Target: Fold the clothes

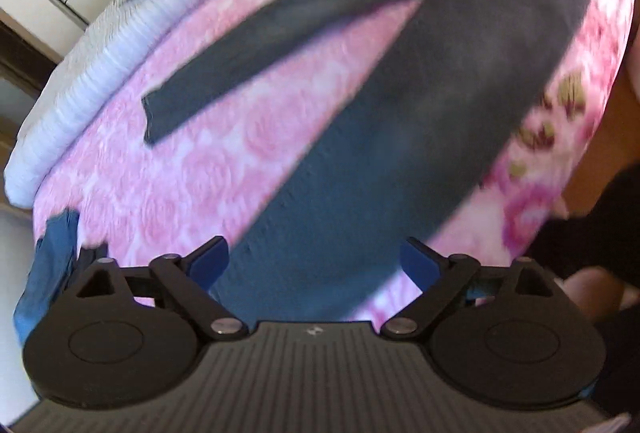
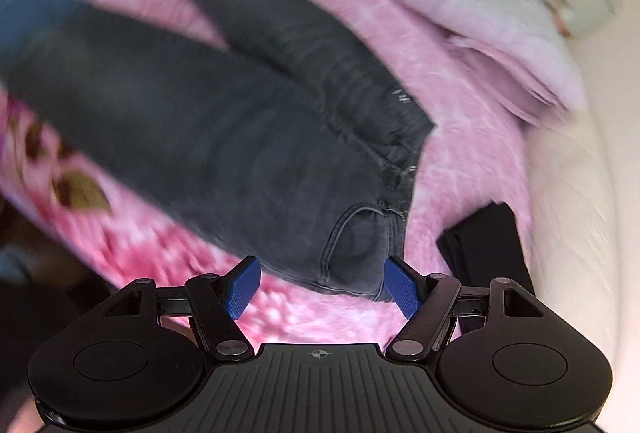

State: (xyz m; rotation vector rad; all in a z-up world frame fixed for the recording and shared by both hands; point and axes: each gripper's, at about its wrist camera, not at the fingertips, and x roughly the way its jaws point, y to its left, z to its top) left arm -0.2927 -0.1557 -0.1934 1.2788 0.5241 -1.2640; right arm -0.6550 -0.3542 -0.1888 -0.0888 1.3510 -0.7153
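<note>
Approaching dark jeans point(image 2: 224, 121) spread flat on the pink bedspread point(image 1: 224, 161), legs splayed apart

Left gripper point(image 1: 314, 265) over a leg, right gripper point(image 2: 320, 285) at the waistband pocket; both wide, empty. Next: likely pinch the fabric edge, bring one leg onto the other

No readable text, brand, label or number anywhere. Only mark: small crosshair emblem on the ribbed plate of the right tongs point(image 2: 322, 287), and a blurred, indistinct emblem at the same spot on the left tongs point(image 1: 314, 263).
</note>
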